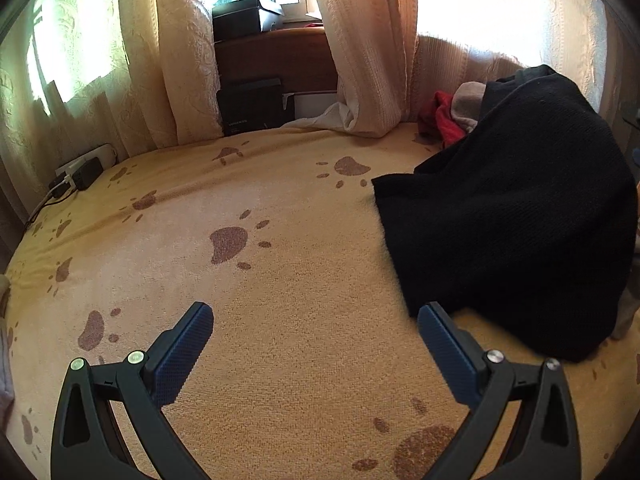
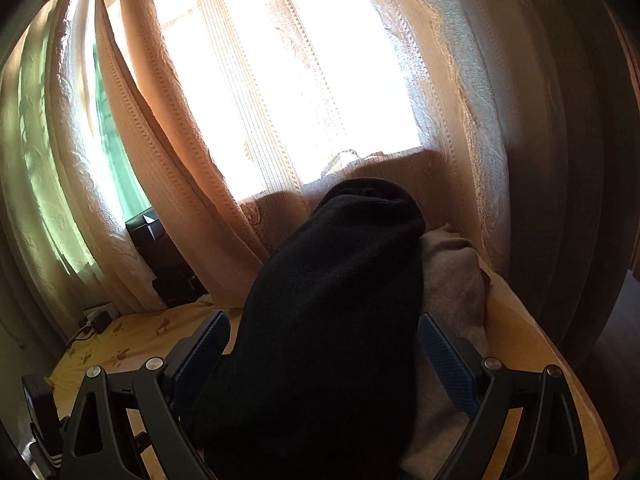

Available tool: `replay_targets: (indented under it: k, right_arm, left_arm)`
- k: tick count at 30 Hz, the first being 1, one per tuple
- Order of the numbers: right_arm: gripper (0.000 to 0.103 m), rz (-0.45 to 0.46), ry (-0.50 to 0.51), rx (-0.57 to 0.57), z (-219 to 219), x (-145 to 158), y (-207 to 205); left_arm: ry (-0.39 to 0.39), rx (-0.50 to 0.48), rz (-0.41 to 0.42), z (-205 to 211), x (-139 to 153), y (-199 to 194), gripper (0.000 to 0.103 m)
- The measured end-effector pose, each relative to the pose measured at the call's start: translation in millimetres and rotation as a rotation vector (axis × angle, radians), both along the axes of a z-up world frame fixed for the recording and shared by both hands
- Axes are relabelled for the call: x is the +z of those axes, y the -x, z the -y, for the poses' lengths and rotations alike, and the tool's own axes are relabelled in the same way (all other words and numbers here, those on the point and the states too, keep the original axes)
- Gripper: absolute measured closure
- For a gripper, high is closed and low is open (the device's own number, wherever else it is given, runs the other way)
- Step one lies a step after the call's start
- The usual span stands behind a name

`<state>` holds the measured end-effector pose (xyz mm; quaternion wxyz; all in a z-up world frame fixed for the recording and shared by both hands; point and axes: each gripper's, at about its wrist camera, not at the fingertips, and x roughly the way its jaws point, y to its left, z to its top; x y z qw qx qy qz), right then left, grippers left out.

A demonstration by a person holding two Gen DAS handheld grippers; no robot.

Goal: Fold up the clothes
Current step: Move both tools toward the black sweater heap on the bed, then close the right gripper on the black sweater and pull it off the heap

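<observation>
A: Left wrist view, entry one. What does the left gripper (image 1: 316, 316) show?

B: Its blue-padded fingers (image 1: 182, 356) are spread wide, nothing between them. It hangs over the yellow paw-print blanket (image 1: 280, 312), apart from the cloth.

A: Task item?

B: A black knit garment (image 1: 516, 216), bunched in a mound on the blanket, to the right of the gripper. Its lower edge lies just beside the right-hand finger; contact I cannot confirm. Behind the mound, toward the curtain (image 1: 360, 60), a red garment (image 1: 444, 120) and a grey-beige one (image 1: 470, 104) sit partly under it.

A: Other items, taking the black mound as reference?

B: Far left of it, at the blanket's edge, a white power strip with a black adapter (image 1: 80, 174). Up and left, in the gap between curtains, a black box (image 1: 244, 16) on a wooden ledge.

A: Right wrist view. Right gripper (image 2: 324, 340)?

B: Fingers (image 2: 444, 360) wide apart. The black knit garment (image 2: 332, 320) fills the space between them and rises ahead. Whether either pad touches the knit I cannot tell; they are not pressed onto it.

A: Around the mound?

B: A grey cloth (image 2: 452, 288) lies against its right side. The lit lace curtain (image 2: 280, 100) hangs behind it. Left of it, a strip of blanket (image 2: 132, 344).
</observation>
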<state>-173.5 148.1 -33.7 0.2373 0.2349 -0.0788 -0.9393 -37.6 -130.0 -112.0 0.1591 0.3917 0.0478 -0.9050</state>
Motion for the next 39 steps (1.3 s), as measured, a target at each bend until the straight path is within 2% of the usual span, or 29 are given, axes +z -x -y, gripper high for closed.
replay_targets:
  k: [4, 5, 6, 10, 12, 15, 21, 23, 26, 28, 29, 30, 32, 33, 35, 37, 39]
  right_arm:
    - [0.006, 0.003, -0.113, 0.01, 28, 1, 33]
    - [0.011, 0.026, -0.141, 0.008, 35, -4, 43]
    - [0.03, 0.058, -0.161, 0.004, 40, -10, 53]
    - [0.052, 0.054, -0.169, -0.002, 41, -19, 58]
    - [0.071, 0.044, -0.152, 0.012, 36, -16, 49]
    - [0.077, 0.041, -0.102, 0.052, 22, -10, 31]
    - [0.078, 0.015, -0.02, 0.128, -4, -3, -45]
    - [0.078, 0.027, -0.031, 0.147, -11, -9, -72]
    - [0.077, 0.03, -0.132, 0.147, -15, -26, -101]
    - [0.071, 0.023, -0.207, 0.144, -15, -37, -118]
    - [0.065, 0.015, -0.21, 0.126, -18, -36, -122]
    - [0.046, 0.007, -0.213, 0.108, -21, -35, -126]
    - [0.028, -0.089, -0.214, 0.058, -27, -21, -138]
    - [0.022, -0.151, -0.221, 0.04, -29, -12, -145]
    - [0.021, -0.268, -0.244, 0.032, -29, 4, -158]
    - [0.021, -0.349, -0.337, 0.082, -13, 13, -159]
    - [0.021, -0.415, -0.483, 0.108, 8, 12, -147]
  left_arm:
    - [-0.032, 0.002, 0.034, 5, -10, 4, 0.0]
    - [-0.033, 0.006, 0.039, 6, -12, 4, 0.0]
    - [-0.034, 0.01, 0.045, 7, -14, 4, 0.0]
    - [-0.047, 0.033, 0.062, 15, -20, 7, 0.0]
    - [-0.066, 0.045, 0.082, 19, -26, 8, 0.0]
    - [-0.109, 0.053, 0.104, 25, -31, 9, 0.0]
    - [-0.102, 0.056, 0.112, 25, -33, 8, 0.0]
    - [-0.103, 0.054, 0.112, 25, -33, 8, 0.0]
    - [-0.1, 0.054, 0.113, 25, -32, 7, 0.0]
    - [-0.1, 0.054, 0.114, 25, -32, 7, 0.0]
    - [-0.102, 0.054, 0.113, 26, -32, 7, 0.0]
    - [-0.101, 0.055, 0.114, 26, -32, 7, 0.0]
    - [-0.101, 0.055, 0.114, 26, -32, 8, 0.0]
    - [-0.101, 0.055, 0.114, 26, -32, 8, 0.0]
    - [-0.102, 0.053, 0.113, 25, -32, 8, 0.0]
    - [-0.101, 0.05, 0.113, 25, -32, 8, 0.0]
    - [-0.101, 0.048, 0.113, 25, -32, 8, 0.0]
